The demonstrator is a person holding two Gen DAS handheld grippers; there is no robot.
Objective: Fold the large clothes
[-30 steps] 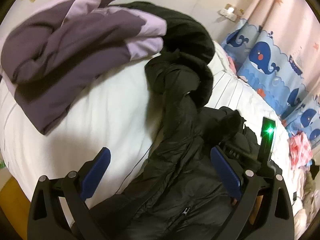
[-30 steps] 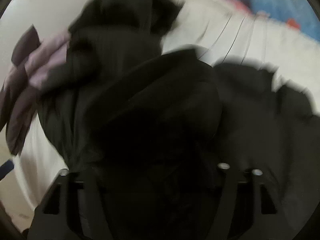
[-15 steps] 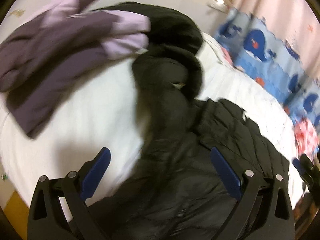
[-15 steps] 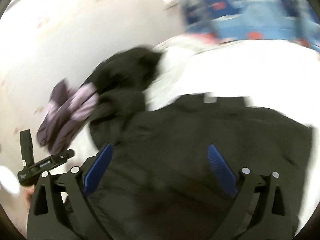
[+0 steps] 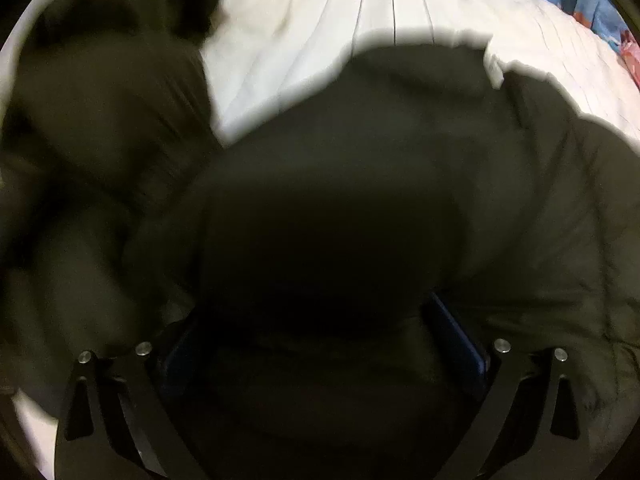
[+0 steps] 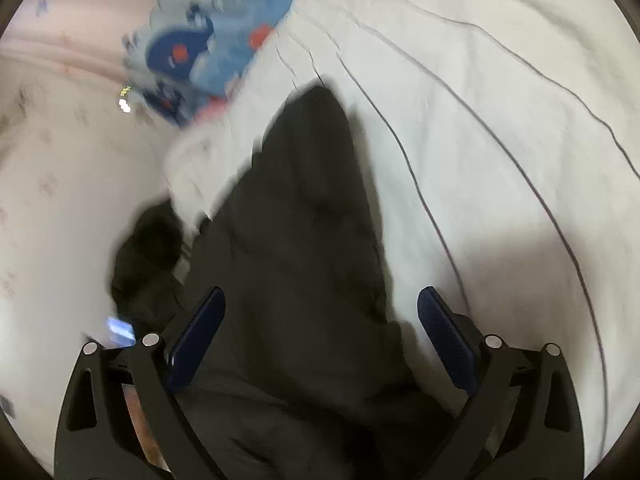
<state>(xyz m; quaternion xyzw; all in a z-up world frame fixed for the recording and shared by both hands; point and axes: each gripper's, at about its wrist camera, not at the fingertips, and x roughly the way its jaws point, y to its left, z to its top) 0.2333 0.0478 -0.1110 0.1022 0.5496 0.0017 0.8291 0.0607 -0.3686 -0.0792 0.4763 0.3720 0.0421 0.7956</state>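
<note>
Black padded jacket is spread on the white striped bedding, bulging between the wide-spread jaws of the left gripper and lying under the wide-open, empty right gripper, while a whale-print curtain is seen at eleven o'clock.

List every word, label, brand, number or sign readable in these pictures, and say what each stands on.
None can be read.
The pale tag at the black jacket's edge: too blurred to tell whether it carries print.
The whale-print curtain: pictures only, no lettering visible.
</note>
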